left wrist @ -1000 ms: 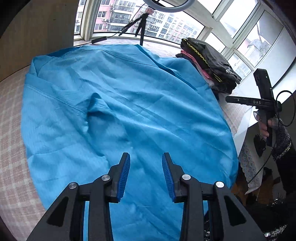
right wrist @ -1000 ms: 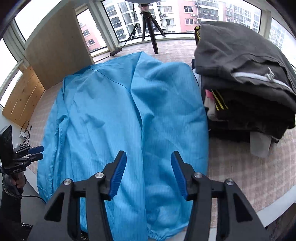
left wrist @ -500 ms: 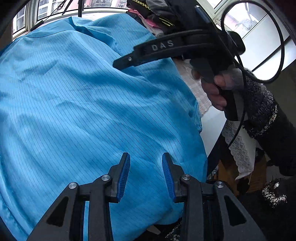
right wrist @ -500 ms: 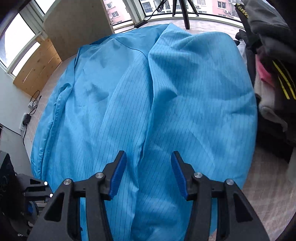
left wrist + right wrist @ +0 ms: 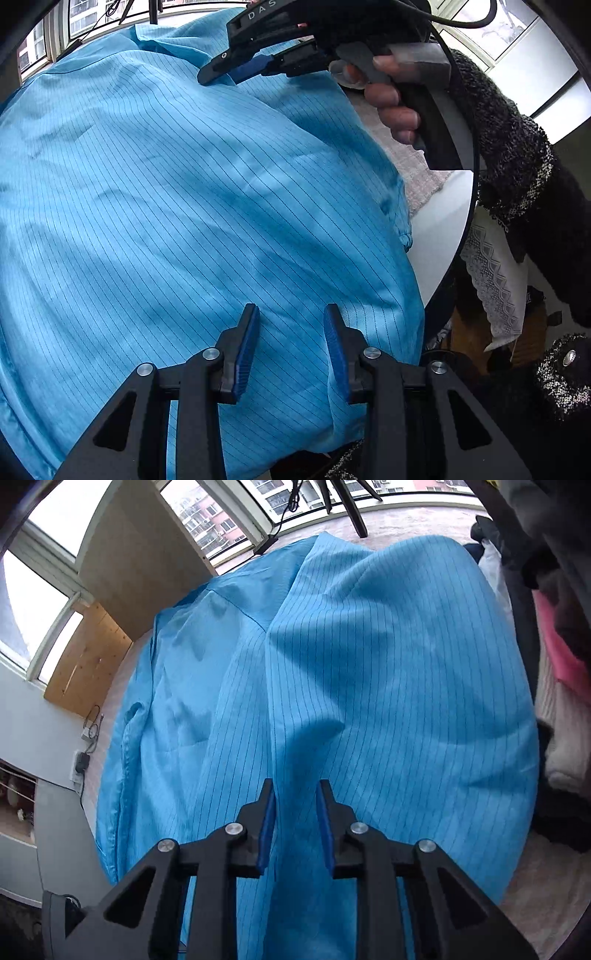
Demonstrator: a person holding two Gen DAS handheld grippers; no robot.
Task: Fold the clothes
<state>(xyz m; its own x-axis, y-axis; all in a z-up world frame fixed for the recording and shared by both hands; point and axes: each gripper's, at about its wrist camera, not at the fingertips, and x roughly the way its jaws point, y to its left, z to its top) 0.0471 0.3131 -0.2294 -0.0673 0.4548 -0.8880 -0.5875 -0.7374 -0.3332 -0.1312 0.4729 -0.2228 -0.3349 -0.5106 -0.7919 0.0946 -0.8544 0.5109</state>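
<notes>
Table (image 5: 439, 229), round, white rim showing past a checked cloth (image 5: 417, 173). Blue pinstriped coat (image 5: 184, 192) spread flat over most of it, long axis running from the near edge toward the far, window-side edge; collar end lies far, hem end hangs over the near edge. In the right wrist view the coat (image 5: 388, 686) has one front panel lapped over the other, the overlap edge running lengthwise down the middle. Stack of dark and pink clothes (image 5: 554, 657) along the table's right edge, just beside the coat. Right gripper (image 5: 294, 821) low over the overlap edge near the hem; jaws closing, a ridge of the blue cloth rising between them, pads not visibly pressing it. From the left wrist view that same right gripper (image 5: 229, 70) is held in a hand (image 5: 391, 96) with a dark knit sleeve. Left gripper (image 5: 290, 349) over the hem at the near edge, fingers apart, cloth under them, nothing clamped.
</notes>
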